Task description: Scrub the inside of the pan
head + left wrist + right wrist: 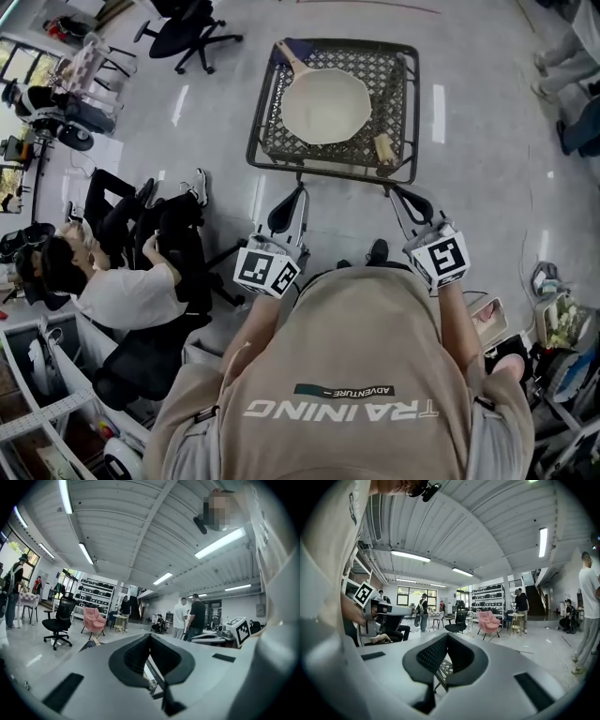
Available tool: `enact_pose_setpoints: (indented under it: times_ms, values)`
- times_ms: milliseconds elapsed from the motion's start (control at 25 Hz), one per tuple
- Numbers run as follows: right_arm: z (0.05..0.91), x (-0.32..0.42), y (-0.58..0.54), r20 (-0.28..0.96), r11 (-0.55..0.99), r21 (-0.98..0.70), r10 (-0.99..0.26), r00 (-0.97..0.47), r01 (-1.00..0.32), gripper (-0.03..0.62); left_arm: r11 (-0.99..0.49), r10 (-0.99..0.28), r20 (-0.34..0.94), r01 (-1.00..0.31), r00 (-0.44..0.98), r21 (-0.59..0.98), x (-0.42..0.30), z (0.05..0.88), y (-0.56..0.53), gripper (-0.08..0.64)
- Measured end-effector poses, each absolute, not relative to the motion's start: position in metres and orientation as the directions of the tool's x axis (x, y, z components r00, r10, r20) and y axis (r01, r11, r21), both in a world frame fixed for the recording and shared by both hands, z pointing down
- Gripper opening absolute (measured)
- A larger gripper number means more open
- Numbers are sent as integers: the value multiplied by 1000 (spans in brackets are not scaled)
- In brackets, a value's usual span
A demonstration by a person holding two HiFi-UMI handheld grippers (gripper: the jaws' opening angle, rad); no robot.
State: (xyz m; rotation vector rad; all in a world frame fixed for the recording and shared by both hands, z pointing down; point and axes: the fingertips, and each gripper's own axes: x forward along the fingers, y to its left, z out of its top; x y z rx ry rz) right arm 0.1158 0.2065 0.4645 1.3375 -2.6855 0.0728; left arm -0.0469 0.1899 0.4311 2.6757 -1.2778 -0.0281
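**Pan.** The pan (326, 105) lies flat on the mesh table (259, 122), near the middle of it. Its pale inside faces up. Its wooden handle (294, 60) points toward the far left corner. A small tan object (384, 147) lies on the mesh just beside the pan, at the near right corner; its kind cannot be made out.

**Left tool.** The left tool (300, 191) is held off the near edge of the table, well short of the pan. In the left gripper view the left tool (150, 636) points level into the room. Its jaws meet at the tips and nothing is between them.

**Right tool.** The right tool (393, 191) is held off the near edge, on the right side, apart from the pan and the tan object. In the right gripper view the right tool (447, 637) has its jaws fully together and holds nothing. A part of the table mesh (443, 668) shows below the jaws.

**Surroundings.**
- The table stands on a grey floor (469, 187).
- A seated person (122, 291) is to the left.
- An office chair (183, 33) stands beyond.
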Motion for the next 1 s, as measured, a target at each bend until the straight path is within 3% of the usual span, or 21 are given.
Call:
enact_pose_setpoints:
  times_ms: [680,1000]
  values:
    - [484,115,158,163,715,-38,-685,-710,-698,14,-553,-816,79,-813,573,183,-30,433,162,18]
    - [467,71,131,177,716,43,-692,-700,-697,14,-584,-799,46,-792,600,179,-63,430,132,17]
